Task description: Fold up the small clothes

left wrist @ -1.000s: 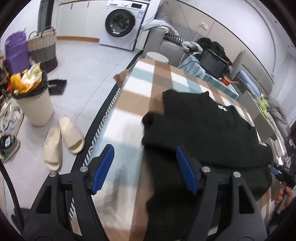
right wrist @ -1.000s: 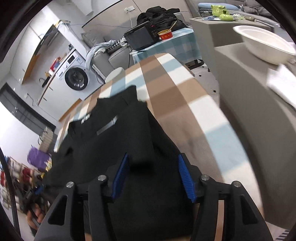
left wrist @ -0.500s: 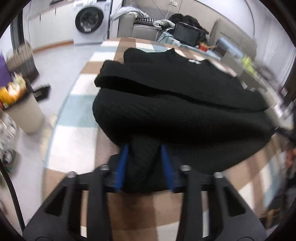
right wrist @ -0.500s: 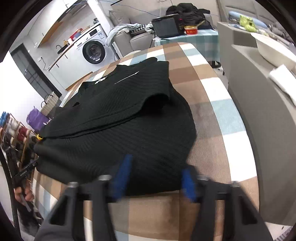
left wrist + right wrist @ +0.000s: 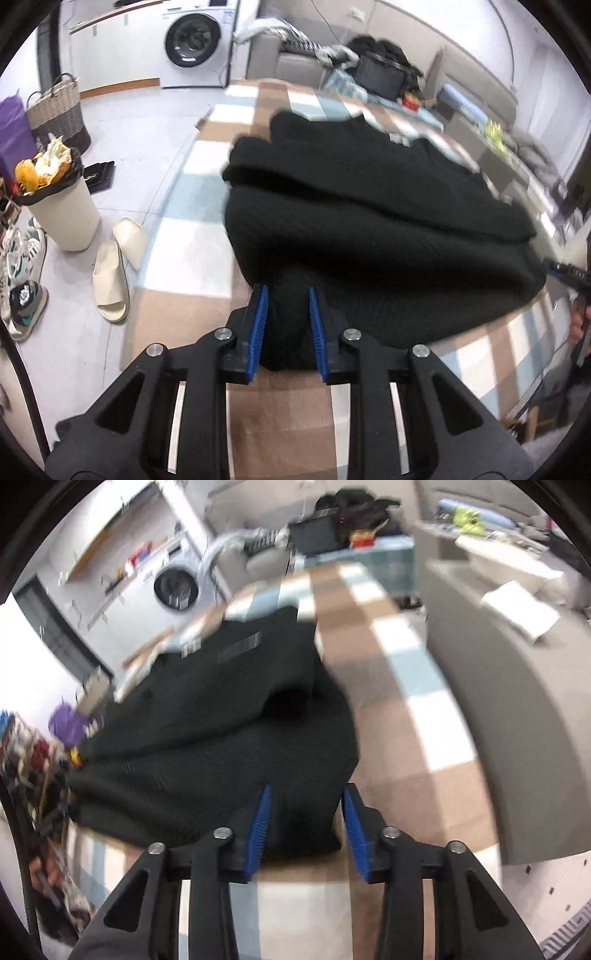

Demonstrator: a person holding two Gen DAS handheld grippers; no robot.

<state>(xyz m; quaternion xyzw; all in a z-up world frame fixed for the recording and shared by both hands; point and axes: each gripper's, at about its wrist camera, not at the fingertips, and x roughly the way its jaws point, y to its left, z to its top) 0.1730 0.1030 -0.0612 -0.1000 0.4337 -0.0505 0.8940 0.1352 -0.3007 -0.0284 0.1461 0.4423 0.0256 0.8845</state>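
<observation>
A black knitted sweater lies folded over on a table with a brown, white and blue checked cloth. My left gripper is shut on a bunch of its near edge, at the left corner. In the right wrist view the sweater fills most of the space between the pads of my right gripper. Its jaws are opening. The left pad touches the cloth and a thin gap shows at the right pad. The checked cloth runs on to the right.
Left of the table, on the floor, stand a full cream bin, pale slippers, trainers and a woven basket. A washing machine is at the back. A grey counter flanks the table's right side.
My left gripper went from open over the table to shut on the sweater's near edge. Both grippers have moved toward the sweater's near edge, and the right jaws now straddle it more narrowly.
</observation>
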